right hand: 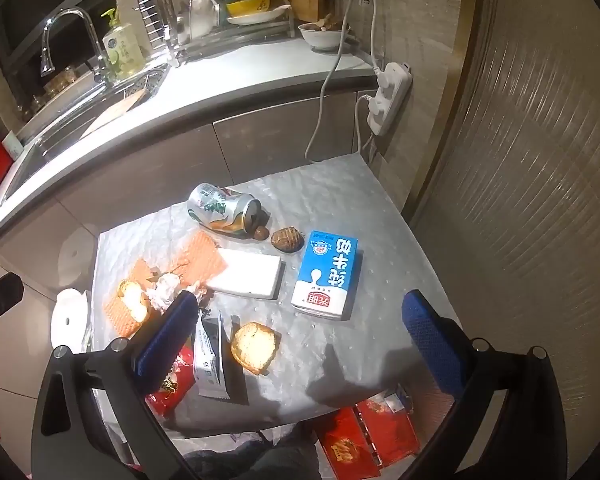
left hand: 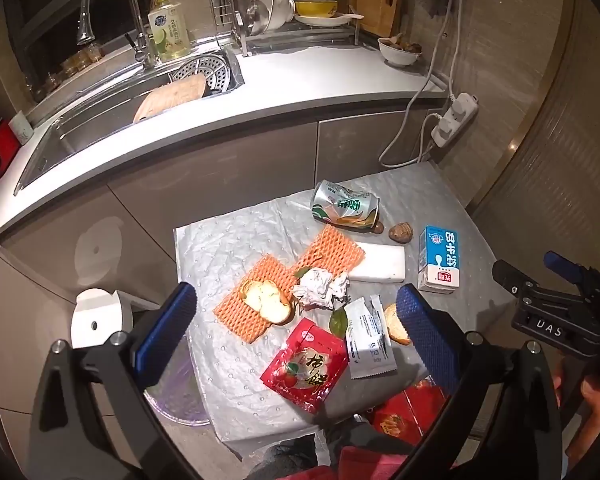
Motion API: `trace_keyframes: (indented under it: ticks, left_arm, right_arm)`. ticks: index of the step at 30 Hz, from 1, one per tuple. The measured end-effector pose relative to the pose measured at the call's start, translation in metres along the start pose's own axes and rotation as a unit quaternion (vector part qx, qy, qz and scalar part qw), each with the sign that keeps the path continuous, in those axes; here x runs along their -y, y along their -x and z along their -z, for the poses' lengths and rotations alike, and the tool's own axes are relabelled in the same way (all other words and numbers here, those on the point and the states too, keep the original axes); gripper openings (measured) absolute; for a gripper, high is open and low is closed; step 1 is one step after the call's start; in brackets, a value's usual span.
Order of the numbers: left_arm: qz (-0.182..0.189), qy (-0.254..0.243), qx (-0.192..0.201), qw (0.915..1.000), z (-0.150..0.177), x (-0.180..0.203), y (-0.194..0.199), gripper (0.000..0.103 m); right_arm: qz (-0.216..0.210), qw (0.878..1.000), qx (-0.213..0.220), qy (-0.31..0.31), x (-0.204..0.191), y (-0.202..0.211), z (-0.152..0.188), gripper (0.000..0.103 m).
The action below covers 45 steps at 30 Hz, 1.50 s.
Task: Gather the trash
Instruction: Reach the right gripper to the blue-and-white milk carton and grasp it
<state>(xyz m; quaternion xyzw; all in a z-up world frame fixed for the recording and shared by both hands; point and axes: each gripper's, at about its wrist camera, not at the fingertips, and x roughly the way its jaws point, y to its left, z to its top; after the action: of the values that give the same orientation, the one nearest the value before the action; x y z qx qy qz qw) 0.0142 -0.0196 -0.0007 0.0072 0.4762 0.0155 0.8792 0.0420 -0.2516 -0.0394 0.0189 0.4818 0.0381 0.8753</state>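
Note:
Trash lies on a small table under a silvery cover: a crushed can, a blue milk carton, a white foam block, orange foam nets, crumpled paper, bread pieces, a red snack packet and a white wrapper. My left gripper hangs open above the paper and packets. My right gripper, also open, hovers over the bread and carton. Neither holds anything.
A kitchen counter with a sink, tap, dish rack and bowls runs behind the table. A power strip with cables hangs at the right. A white round device and a translucent bin sit left of the table; red boxes lie below.

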Motion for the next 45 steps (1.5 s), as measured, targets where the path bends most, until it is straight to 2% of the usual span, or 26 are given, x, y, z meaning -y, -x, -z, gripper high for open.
trace_keyframes:
  ticks: [15,21,29,37,45]
  left_arm:
    - [-0.008,0.016,-0.007,0.9998,0.0,-0.003,-0.01,0.096]
    - [-0.008,0.019,0.002,0.9998,0.003,-0.003,-0.011,0.096]
    - [0.001,0.051,0.02,0.9985,0.005,-0.02,-0.023,0.096]
    - [-0.054,0.102,0.038,0.9927,0.021,-0.038,-0.039,0.096]
    - [-0.082,0.063,0.037,0.9939,0.029,-0.038,-0.053,0.096]
  right_arm:
    - [-0.011,1.0,-0.016,0.011,0.002,-0.013,-0.005,0.101]
    - [-0.01,1.0,-0.019,0.004,0.007,-0.025,-0.004,0.101]
    - [0.02,0.997,-0.064,-0.03,0.028,-0.095,0.007,0.101]
    - [0.047,0.994,-0.078,-0.053,0.035,-0.158,0.009,0.101]
    - [0.049,0.989,-0.117,-0.073,0.04,-0.204,0.012,0.099]
